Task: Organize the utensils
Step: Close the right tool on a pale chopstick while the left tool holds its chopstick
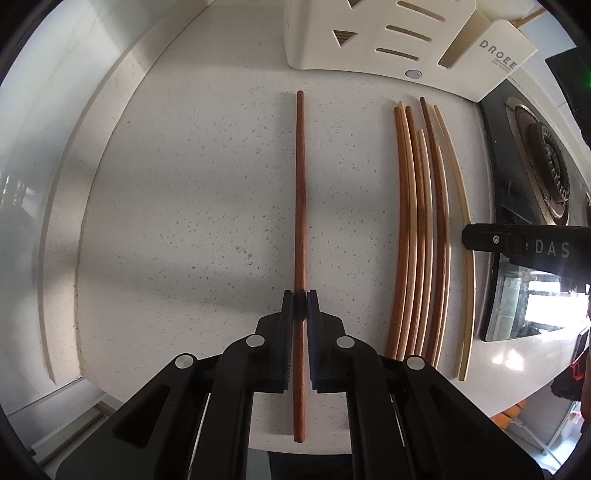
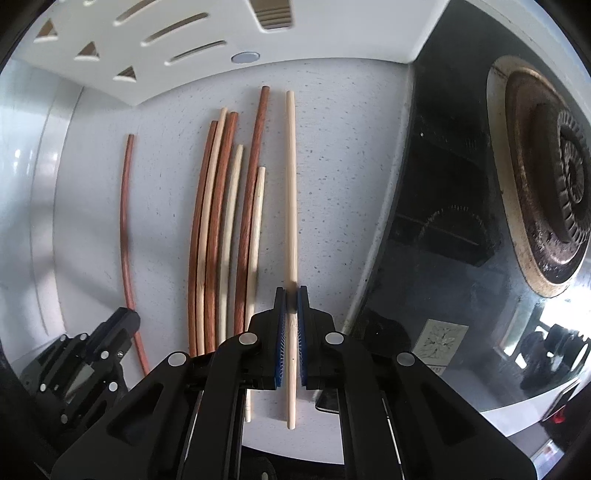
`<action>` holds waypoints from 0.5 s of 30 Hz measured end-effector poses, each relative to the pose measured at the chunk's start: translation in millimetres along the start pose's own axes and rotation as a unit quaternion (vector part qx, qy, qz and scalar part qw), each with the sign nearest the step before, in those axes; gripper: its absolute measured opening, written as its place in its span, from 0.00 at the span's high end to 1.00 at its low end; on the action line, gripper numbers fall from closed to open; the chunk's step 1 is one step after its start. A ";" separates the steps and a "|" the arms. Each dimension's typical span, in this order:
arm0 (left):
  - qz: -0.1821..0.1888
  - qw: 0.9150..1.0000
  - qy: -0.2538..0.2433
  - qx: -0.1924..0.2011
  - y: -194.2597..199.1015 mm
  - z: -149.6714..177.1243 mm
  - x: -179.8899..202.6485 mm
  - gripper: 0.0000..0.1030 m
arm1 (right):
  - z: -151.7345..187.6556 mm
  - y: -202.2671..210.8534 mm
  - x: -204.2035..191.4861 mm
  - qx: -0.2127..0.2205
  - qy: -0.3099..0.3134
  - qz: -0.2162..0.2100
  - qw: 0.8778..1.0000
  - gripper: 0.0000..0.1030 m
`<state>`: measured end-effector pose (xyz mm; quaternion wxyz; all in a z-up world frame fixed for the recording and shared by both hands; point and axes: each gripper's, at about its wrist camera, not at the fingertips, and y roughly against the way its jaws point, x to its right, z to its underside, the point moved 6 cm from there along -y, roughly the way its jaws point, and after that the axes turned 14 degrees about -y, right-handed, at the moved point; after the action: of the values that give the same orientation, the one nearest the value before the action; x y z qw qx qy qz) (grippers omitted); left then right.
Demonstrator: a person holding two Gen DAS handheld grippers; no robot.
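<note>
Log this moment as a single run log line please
left gripper: jaws shut on dark chopstick | right gripper: jaws shut on light chopstick | six chopsticks bundled between | holder beyond

White holder [image 1: 369,40] beyond bare counter [image 1: 184,192]

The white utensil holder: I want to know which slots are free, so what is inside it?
The white utensil holder shows slots and triangular openings; brown ridges show in one triangle and one rectangular slot. The rest of its interior is hidden.
</note>
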<state>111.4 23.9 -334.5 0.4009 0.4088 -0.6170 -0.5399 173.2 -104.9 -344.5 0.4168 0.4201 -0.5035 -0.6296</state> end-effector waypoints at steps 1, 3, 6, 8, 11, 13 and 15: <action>0.000 1.000 -0.001 0.000 0.1 0.6 -0.4 0.94 | -0.1 0.1 0.1 0.000 0.000 -0.001 1.000 0.93; -0.001 1.000 -0.001 0.001 0.3 1.7 -0.9 0.94 | 1.5 0.4 -0.6 0.001 0.000 -0.006 1.000 0.93; -0.001 1.000 -0.002 0.001 0.9 3.8 -0.7 0.94 | 5.7 5.9 10.8 0.012 0.002 -0.015 1.000 0.93; 0.002 1.000 -0.003 0.001 2.9 4.6 2.5 0.94 | 6.6 9.4 13.7 0.012 -0.002 -0.021 1.000 0.93; -0.003 1.000 -0.005 0.008 5.6 1.2 2.9 0.94 | 7.6 11.6 18.0 0.016 -0.002 -0.021 1.000 0.93; -0.009 1.000 -0.007 0.015 10.4 -0.4 3.0 0.94 | 13.3 12.6 27.0 0.019 0.000 -0.022 1.000 0.93; -0.013 1.000 -0.006 0.019 14.8 0.2 2.9 0.94 | 14.5 16.9 30.1 0.024 0.000 -0.024 0.999 0.93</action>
<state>109.2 22.5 -319.6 0.3817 0.4212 -0.6244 -0.5357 152.0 -131.8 -329.1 0.3911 0.4425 -0.5082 -0.6269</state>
